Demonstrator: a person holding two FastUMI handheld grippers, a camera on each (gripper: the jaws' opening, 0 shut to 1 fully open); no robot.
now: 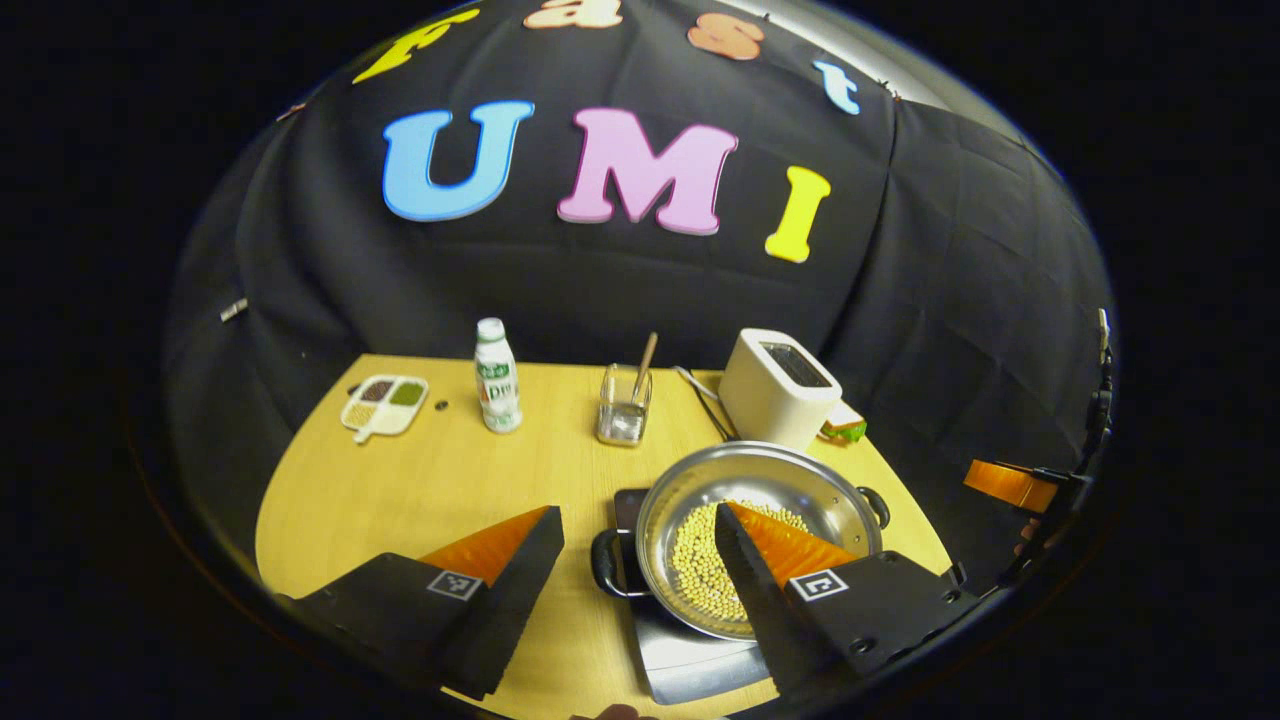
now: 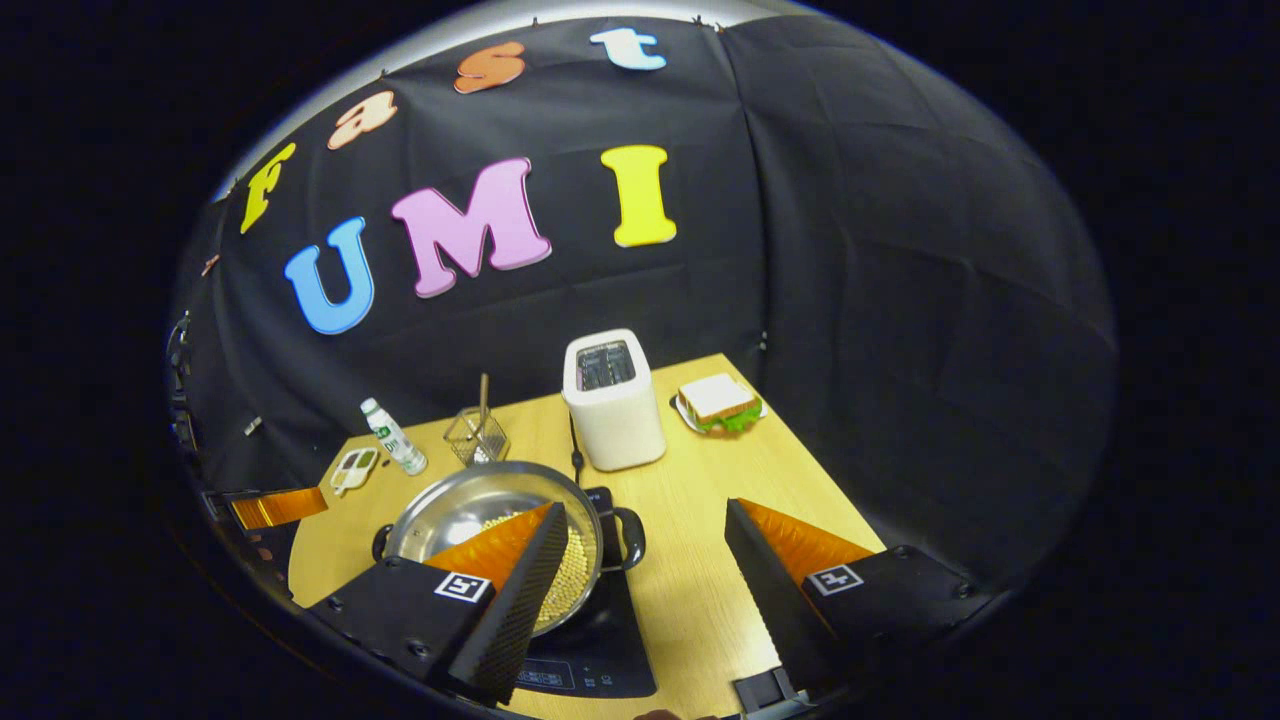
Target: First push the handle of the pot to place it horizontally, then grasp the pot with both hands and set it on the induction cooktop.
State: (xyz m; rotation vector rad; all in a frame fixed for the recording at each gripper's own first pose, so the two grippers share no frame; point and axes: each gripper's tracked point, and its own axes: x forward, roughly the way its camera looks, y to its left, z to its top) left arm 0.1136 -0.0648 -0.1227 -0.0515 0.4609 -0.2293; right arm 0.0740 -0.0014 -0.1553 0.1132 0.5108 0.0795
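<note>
— Steel pot [image 1: 760,530] with pale beans sits on the dark induction cooktop [image 1: 690,660], toward the worktop's [image 1: 420,490] right; bottle [image 1: 497,376] and toaster [image 1: 778,388] stand behind.
— And the tools?
— Left tool [image 1: 640,545] gapes wide, holding nothing, around the pot's left handle [image 1: 606,565]. Right tool [image 2: 645,545] is equally wide, its handle [image 2: 628,535] between the fingers.

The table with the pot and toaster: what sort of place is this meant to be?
Probably a mock kitchen in a booth: a pot on an induction cooktop, a toaster and a sandwich on a wooden table.
</note>
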